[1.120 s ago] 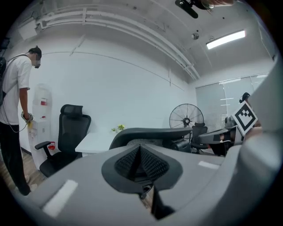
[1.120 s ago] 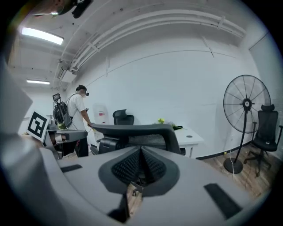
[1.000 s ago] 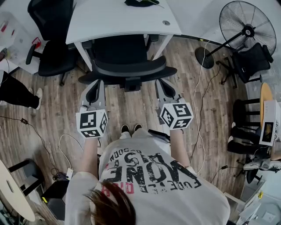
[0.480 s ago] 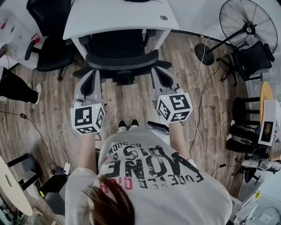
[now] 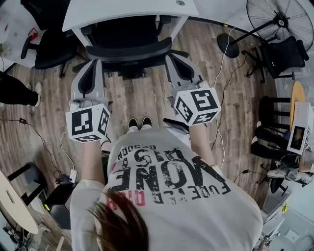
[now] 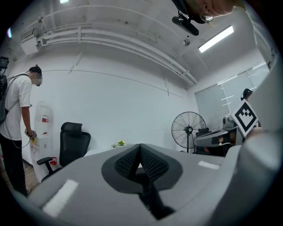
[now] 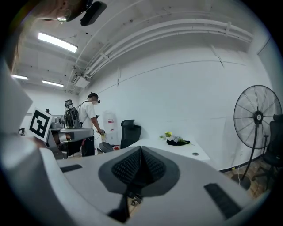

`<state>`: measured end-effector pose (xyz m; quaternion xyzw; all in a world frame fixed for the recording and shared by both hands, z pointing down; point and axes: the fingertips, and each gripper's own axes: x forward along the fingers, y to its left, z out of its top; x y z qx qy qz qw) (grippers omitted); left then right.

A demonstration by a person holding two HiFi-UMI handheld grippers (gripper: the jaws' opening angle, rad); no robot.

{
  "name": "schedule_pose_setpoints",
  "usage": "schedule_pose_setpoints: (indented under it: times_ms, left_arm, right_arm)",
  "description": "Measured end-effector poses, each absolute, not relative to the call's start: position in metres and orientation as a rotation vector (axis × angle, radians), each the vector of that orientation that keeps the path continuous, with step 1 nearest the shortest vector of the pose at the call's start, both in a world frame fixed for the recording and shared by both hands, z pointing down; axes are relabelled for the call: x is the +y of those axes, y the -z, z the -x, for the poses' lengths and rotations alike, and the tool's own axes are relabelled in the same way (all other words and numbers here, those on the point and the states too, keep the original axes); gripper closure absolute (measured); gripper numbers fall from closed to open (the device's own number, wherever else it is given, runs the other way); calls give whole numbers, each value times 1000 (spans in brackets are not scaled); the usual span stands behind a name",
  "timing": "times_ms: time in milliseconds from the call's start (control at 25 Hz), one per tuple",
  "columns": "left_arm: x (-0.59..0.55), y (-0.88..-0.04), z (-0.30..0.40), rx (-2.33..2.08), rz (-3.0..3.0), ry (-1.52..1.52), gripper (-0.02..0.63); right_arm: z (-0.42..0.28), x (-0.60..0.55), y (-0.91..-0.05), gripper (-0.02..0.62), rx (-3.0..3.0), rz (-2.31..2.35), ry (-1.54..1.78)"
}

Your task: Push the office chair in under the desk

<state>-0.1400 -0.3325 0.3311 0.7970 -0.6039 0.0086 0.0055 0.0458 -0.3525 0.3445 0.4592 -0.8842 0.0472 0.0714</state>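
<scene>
The black office chair [image 5: 128, 48] stands with its seat under the white desk [image 5: 117, 11]; its curved backrest still shows at the desk's near edge. My left gripper [image 5: 94, 62] is shut, its tip by the backrest's left end. My right gripper [image 5: 172, 59] is shut too, its tip by the backrest's right end. Whether either tip touches the backrest I cannot tell. In the left gripper view the pads [image 6: 132, 160] meet with nothing between them. The right gripper view shows the same, its pads [image 7: 152, 165] closed and empty, the desk [image 7: 177, 148] beyond.
A second black chair [image 5: 43, 49] stands left of the desk, and a person [image 5: 14, 93] stands at the far left. A standing fan [image 5: 278, 20] and more black chairs [image 5: 285, 55] are at the right. Cables [image 5: 222, 98] run over the wooden floor.
The chair has rolled further in under the desk. Both grippers have moved forward with it, and the person holding them has stepped closer to the desk.
</scene>
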Motion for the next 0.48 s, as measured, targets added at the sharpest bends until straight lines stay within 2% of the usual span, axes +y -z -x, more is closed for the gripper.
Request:
schedule_pose_setpoints:
  times_ms: [480]
  left_arm:
    - [-331,-321,128,-1882,-2535,-20,595]
  right_arm:
    - [-50,-349,-340,577,-2696,-1388,-155]
